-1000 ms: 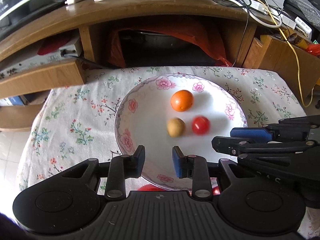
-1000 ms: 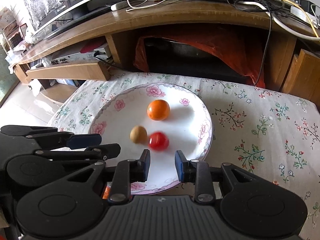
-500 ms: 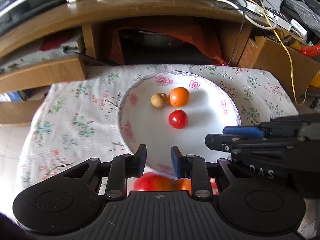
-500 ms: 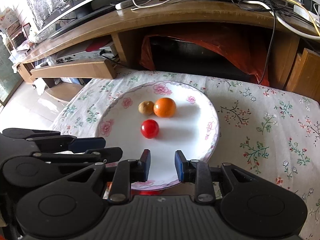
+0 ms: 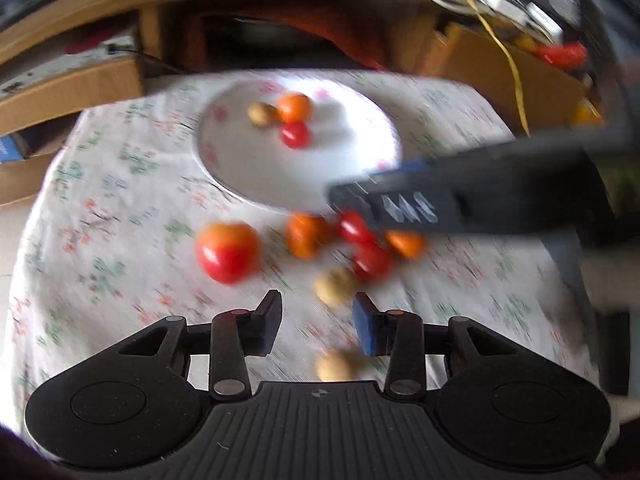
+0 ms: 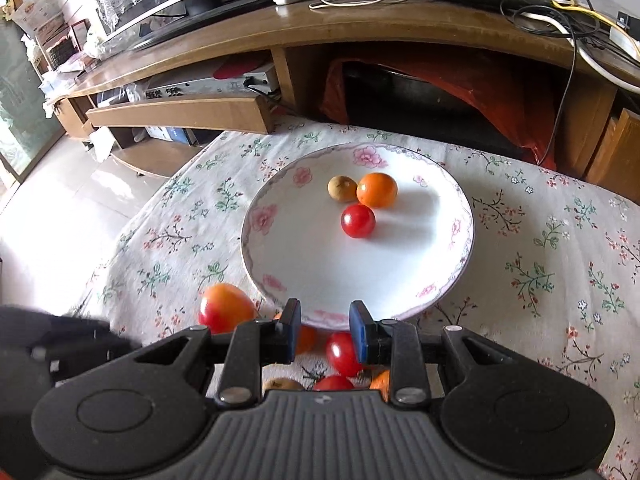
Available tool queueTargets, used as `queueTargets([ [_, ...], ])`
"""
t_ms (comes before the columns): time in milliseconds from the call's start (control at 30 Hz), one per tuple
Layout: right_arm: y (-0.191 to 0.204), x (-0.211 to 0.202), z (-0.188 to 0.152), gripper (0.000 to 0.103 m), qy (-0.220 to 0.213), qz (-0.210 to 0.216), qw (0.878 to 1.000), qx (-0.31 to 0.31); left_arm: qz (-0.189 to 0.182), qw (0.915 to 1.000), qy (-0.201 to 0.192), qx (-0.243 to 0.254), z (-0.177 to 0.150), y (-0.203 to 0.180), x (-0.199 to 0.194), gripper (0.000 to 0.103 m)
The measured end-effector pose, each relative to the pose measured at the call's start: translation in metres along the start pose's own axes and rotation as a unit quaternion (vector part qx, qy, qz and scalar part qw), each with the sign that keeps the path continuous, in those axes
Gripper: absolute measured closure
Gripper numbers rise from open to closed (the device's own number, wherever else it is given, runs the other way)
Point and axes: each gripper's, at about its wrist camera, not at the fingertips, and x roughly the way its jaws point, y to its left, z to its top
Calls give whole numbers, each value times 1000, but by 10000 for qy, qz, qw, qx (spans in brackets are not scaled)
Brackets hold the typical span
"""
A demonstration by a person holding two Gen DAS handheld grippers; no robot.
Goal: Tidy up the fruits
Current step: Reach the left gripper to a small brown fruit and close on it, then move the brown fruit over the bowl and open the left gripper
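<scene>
Right wrist view: round glossy floral plate [image 6: 420, 280] holds 3 smooth fruits; right hand-held gripper [image 6: 325, 330] narrowed, empty.

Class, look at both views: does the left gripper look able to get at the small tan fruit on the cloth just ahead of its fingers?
Probably yes. The left gripper is opening, nothing between its fingers, and the tan fruit lies on the floral cloth just ahead of the gap. Nothing stands between them, though the view is blurred.

Daylight is entering from the left; motion blur is smearing the left wrist view; fisheye distortion is bending edges.
</scene>
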Motion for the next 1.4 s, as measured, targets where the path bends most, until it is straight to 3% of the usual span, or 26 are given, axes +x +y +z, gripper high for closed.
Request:
queueTargets([
  [133, -2, -5, -2, 84, -10, -33, 10000, 37, 44, 9990, 358, 261, -16, -16, 15, 55],
  [200, -3, -7, -2, 84, -18, -47, 10000, 50, 138, 9984, 473, 292, -19, -18, 24, 61],
  [300, -3, -8, -2, 84, -25, -46, 10000, 44, 201, 9986, 416, 265, -18, -16, 28, 70],
  [467, -3, -9, -2, 84, -37, -42, 10000, 19, 268, 9980, 401, 403, -23, -24, 26, 72],
  [667, -10, -11, 0, 84, -91, -130, 9998, 124, 171, 9996, -3, 217, -3, -16, 5, 72],
  [900, -31, -11, 10, 83, -185, -318, 9985, 400, 434, 9975, -554, -100, 49, 1, 3, 71],
  [1067, -44, -3, 14, 83, -156, -375, 9975, 578, 530, 9968, -577, -166, 69, 8, 23, 70],
  [1400, -43, -1, 12, 83, -124, -363, 9976, 578, 516, 9971, -557, -72, 63, 3, 22, 62],
])
